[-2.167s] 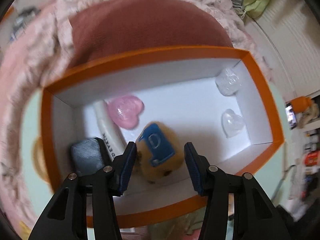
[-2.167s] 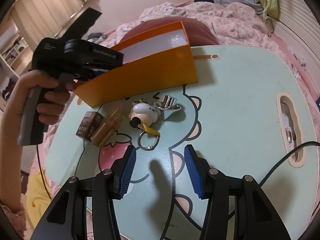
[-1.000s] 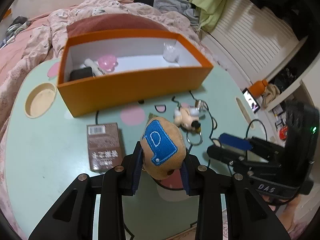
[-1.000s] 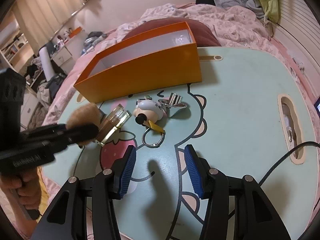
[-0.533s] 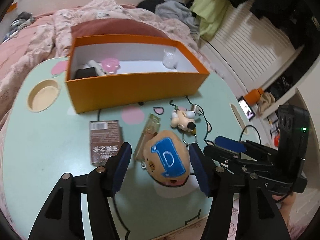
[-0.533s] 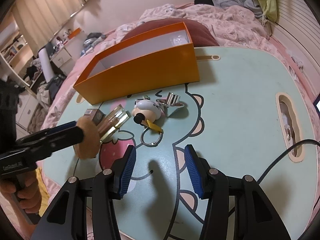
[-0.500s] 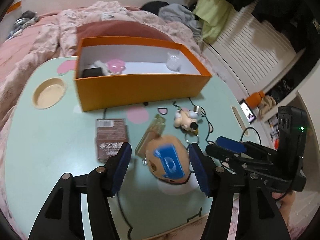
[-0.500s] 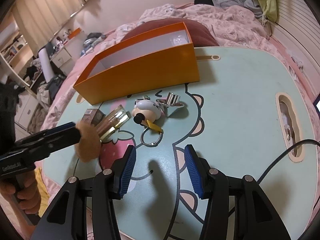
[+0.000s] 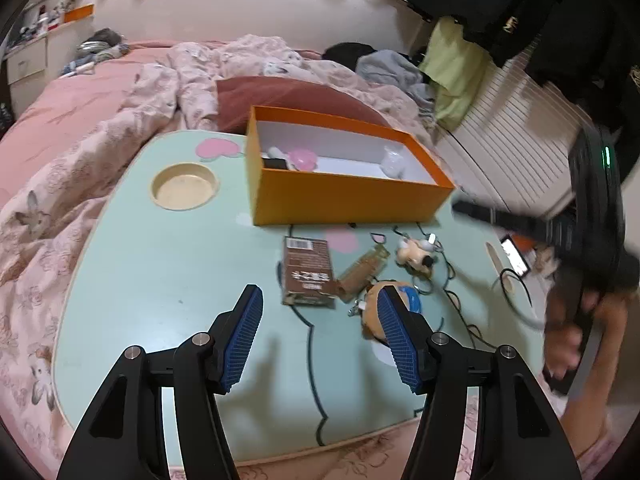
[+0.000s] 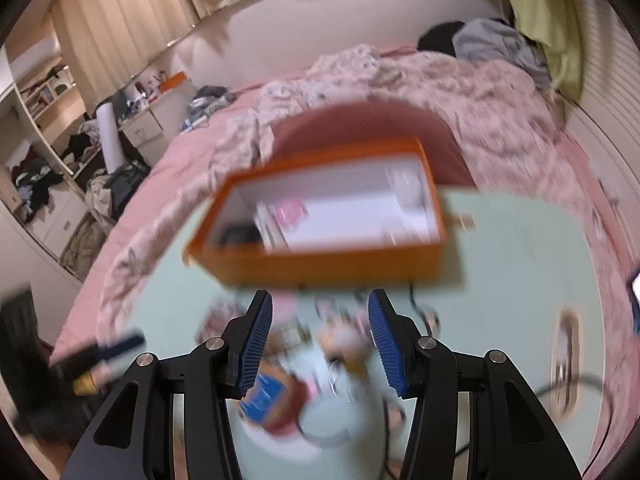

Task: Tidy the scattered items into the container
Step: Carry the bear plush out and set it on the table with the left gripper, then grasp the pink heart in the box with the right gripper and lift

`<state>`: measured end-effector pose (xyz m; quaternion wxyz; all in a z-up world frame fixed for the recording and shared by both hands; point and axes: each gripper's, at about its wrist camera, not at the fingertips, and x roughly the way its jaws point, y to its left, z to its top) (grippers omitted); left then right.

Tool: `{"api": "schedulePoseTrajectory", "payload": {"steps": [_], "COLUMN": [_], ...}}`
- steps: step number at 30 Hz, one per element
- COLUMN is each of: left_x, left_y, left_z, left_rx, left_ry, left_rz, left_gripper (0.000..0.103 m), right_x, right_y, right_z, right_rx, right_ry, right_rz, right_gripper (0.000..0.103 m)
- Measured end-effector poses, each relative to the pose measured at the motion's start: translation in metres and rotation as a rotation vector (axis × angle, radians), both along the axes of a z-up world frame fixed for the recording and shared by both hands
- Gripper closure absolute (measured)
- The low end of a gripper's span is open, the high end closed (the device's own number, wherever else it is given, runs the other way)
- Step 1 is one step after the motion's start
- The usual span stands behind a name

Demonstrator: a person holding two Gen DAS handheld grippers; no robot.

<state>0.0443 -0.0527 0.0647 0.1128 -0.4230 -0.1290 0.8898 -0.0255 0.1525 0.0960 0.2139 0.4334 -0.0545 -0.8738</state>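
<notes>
Both claws, left claw [image 9: 318, 334] and right claw [image 10: 320, 340], angle downward, blue pads apart, gripping nothing.

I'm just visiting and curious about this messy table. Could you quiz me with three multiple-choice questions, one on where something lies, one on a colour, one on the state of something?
1. Where does the plush toy lie?
A. in the box
B. on the table
C. on the bed

2. What colour is the box outside?
A. orange
B. blue
C. black

3. How is the brown carton?
A. standing upright
B. lying flat on the table
C. held between fingers

Answers:
1 B: the plush toy rests on the table, just behind the left gripper's right finger.
2 A: the box has orange walls and a white inside.
3 B: the brown carton lies flat in front of the box, with nothing gripping it.
</notes>
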Motion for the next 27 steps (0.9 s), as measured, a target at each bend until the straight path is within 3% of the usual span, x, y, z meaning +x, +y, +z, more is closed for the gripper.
{"api": "schedulePoseTrajectory", "payload": {"steps": [5,11,19,25,27], "left_x": [0.002,0.002,0.004,0.004,0.004], "left_y": [-0.005,-0.019,-0.034,-0.044,-0.044], "left_z": [-0.004,-0.006,-0.007,-0.009,-0.009], "left_rx": [0.003,0.005,0.014,0.035,0.042], "left_ry": [-0.011,-0.013,-0.025,-0.036,-0.036], "left_rz": [-0.005,0.033,0.062,0.086,0.089], "left_gripper": [0.042,0.042,0.042,0.042,0.042], "right_x": [-0.067,-0.141,-0.174,-0.163,-0.157], "right_y": [-0.043,-0.087,-0.119,-0.135,-0.133], "right_z": [0.002,-0.041,-0.075,-0.076,-0.077], "right_rx": [0.0,0.066,0.103,0.282,0.329], "right_ry": [-0.089,-0.278,-0.388,-0.306,-0.278], "right_rz": [0.036,0.046,0.043,0.091,0.086], "right_gripper": [0.054,0.063,0.063,0.074,0.082]}}
